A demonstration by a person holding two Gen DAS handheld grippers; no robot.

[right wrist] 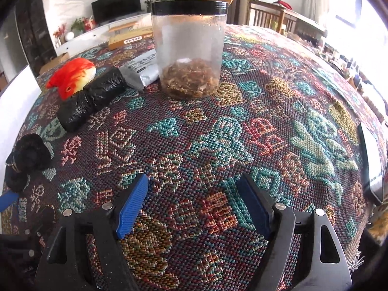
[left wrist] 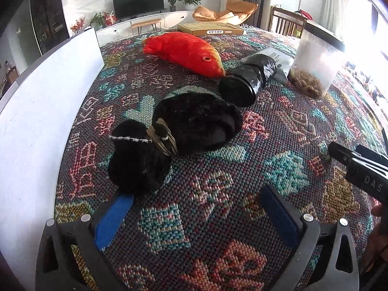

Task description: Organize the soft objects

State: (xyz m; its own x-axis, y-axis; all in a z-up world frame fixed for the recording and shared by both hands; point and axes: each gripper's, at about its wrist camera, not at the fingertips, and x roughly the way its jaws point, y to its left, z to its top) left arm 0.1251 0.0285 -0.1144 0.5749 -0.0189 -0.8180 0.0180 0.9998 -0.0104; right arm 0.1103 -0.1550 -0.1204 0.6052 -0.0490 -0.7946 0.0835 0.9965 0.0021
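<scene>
Surface: we see a table under a woven patterned cloth (right wrist: 218, 145) in teal, red and gold.
Left side: a black plush toy (left wrist: 179, 131) lies beside a white board (left wrist: 36, 121).
Middle: a red plush fish (left wrist: 184, 53), its nose touching a black wrapped roll (left wrist: 247, 82).
Behind the roll: a grey packet (right wrist: 140, 72).
Right of the packet: an upright clear jar (right wrist: 189, 48), black lid, brown bits inside.
Far edge: a flat cardboard box (left wrist: 211, 29).
Right edge: we see a phone (right wrist: 372, 162).

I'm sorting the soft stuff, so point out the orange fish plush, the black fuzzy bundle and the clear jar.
Orange fish plush (left wrist: 184, 51): left wrist view, middle of its body.
Black fuzzy bundle (left wrist: 194, 121): left wrist view, its larger furry lump.
Clear jar (right wrist: 189, 48): right wrist view, clear wall below the black lid.
</scene>
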